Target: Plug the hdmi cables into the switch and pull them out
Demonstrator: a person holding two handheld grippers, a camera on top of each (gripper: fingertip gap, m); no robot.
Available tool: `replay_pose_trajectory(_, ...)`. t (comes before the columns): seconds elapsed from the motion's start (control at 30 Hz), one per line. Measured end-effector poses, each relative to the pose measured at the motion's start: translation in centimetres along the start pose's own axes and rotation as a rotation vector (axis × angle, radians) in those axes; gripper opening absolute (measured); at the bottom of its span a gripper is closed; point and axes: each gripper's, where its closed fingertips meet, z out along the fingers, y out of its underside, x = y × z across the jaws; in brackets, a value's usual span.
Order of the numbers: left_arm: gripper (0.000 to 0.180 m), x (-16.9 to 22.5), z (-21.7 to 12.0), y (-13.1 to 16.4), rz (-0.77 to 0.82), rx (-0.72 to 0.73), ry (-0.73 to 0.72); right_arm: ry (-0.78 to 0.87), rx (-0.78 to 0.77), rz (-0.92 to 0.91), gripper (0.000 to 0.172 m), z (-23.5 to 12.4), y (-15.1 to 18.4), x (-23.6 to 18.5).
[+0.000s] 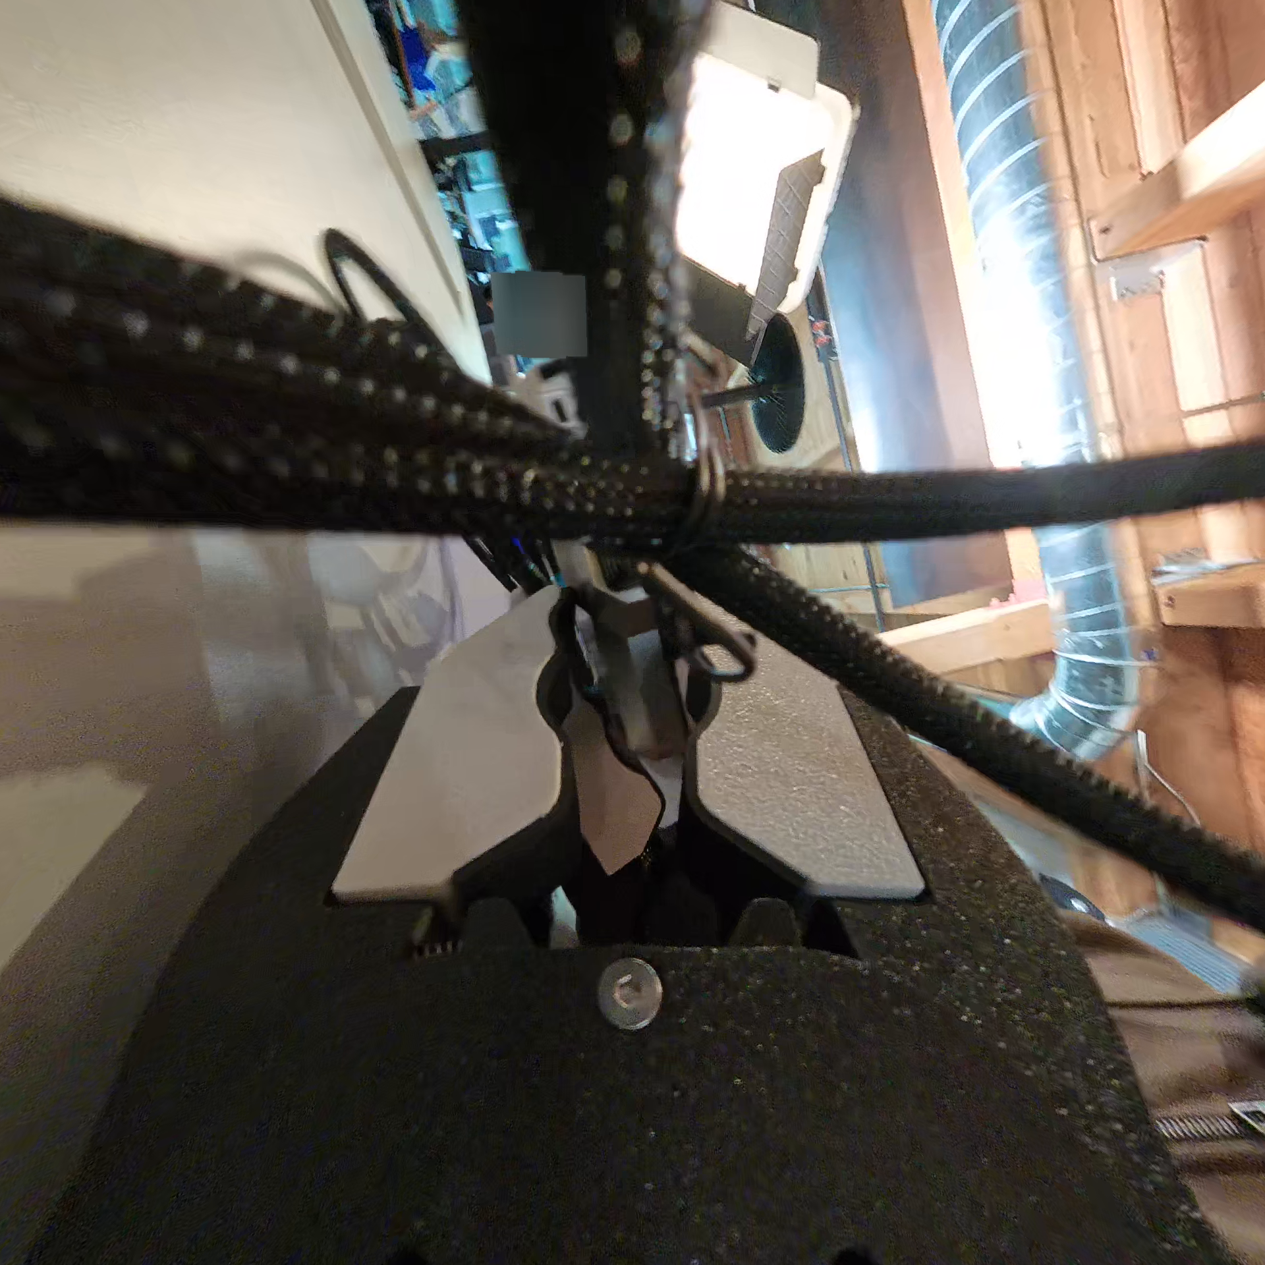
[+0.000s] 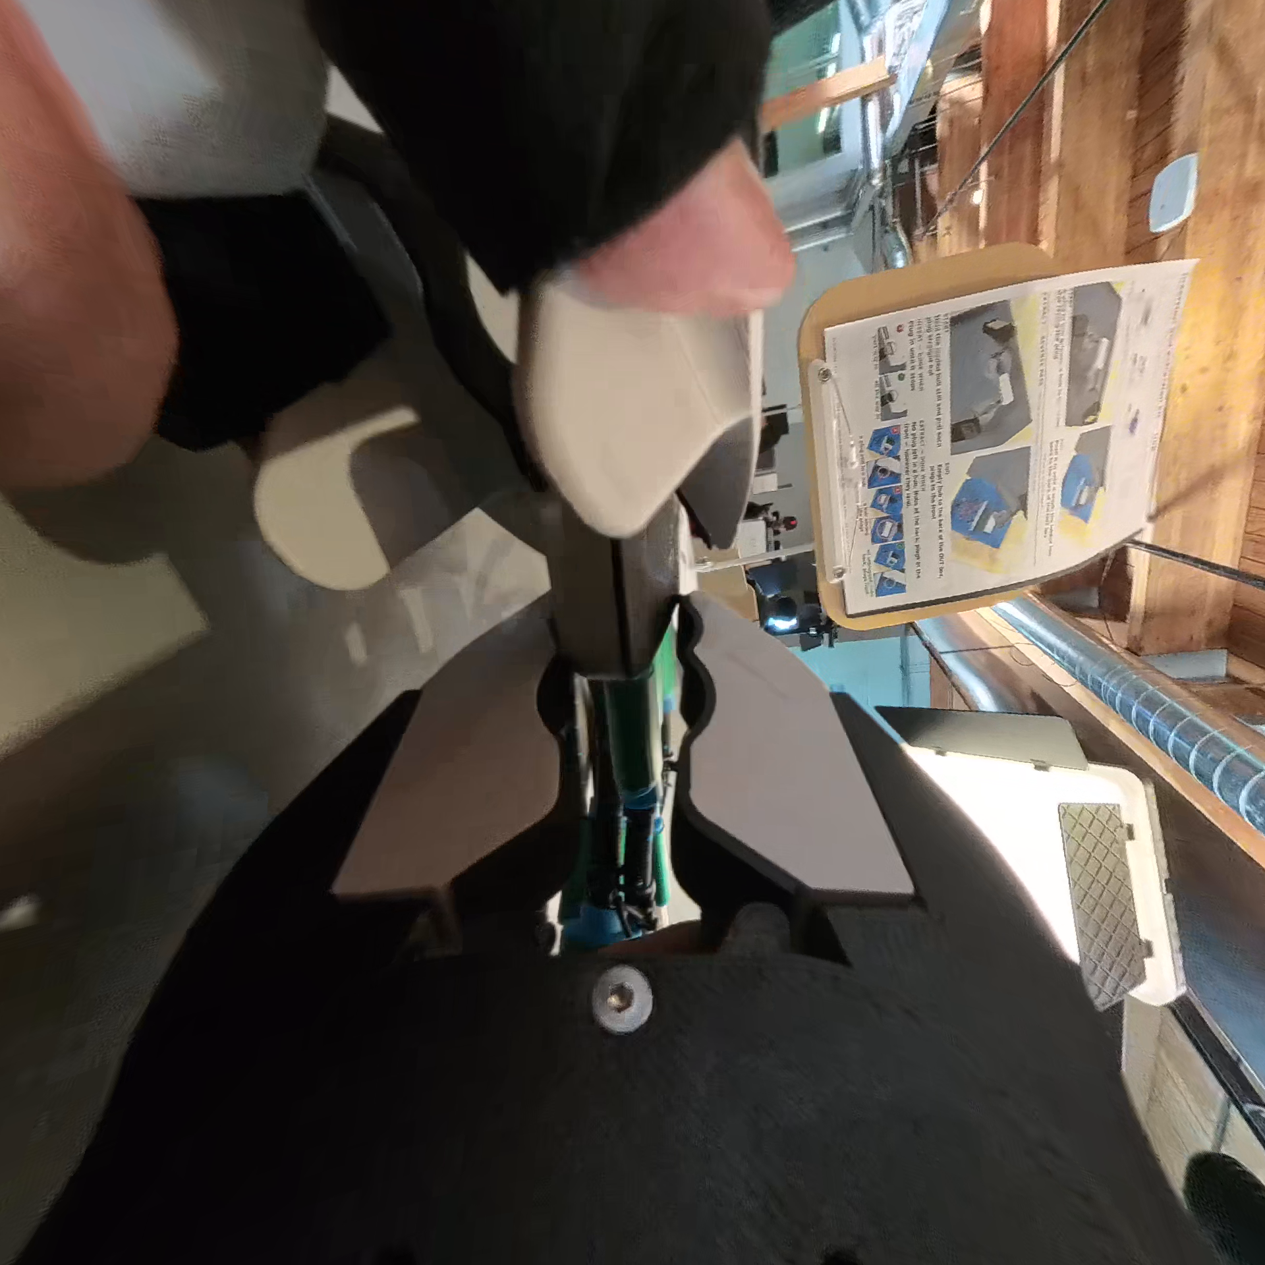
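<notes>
Both views are lying tilted on their side, with wooden ceiling boards and a silver duct (image 1: 1013,226) running along the right edge.

In the left wrist view, thick black braided cables (image 1: 342,438) are crossing the whole frame from left to right, bunching at a tie just ahead of the left gripper (image 1: 630,616). Between its pale fingers (image 1: 479,739) a small grey piece (image 1: 626,678) is sitting, its long axis pointing away from the camera along the fingers, with thin black wires looping beside it. Blur is hiding whether the claw is pressing on it, so I cannot tell.

In the right wrist view, a wooden clipboard (image 2: 855,308) bearing a printed sheet is hanging at the right. A hand (image 2: 684,253) in a black sleeve is resting on a cream piece (image 2: 630,424). Below it, the right gripper (image 2: 616,636) is clenching a dark grey body (image 2: 602,616), whose long axis is pointing forward along the fingers. A green cable (image 2: 630,725) is running underneath, between the fingers.
</notes>
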Motion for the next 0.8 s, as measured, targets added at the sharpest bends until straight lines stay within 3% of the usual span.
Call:
replay_pose_trajectory(0.3, 0.031, 4.9, 0.5, 3.8, 0.122, -0.208, 0.248, 0.067, -0.014, 0.076, 0.020, 0.4, 3.6, 4.8)
replay_pose_trajectory(0.5, 0.026, 5.4, -0.5, 6.4, 0.146, -0.305, 0.335, 0.163, 0.007, 0.185, 0.020, -0.7, 7.7, 13.0)
replay_pose_trajectory(0.63, 0.021, 6.0, -1.1, 6.6, 0.128, -0.302, 0.390, 0.207, -0.003, 0.303, 0.020, -3.0, 12.3, 20.7)
replay_pose_trajectory(0.8, 0.020, 6.1, -1.2, 6.5, 0.109, -0.301, 0.408, 0.111, 0.022, 0.403, 0.020, -6.0, 20.3, 27.9)
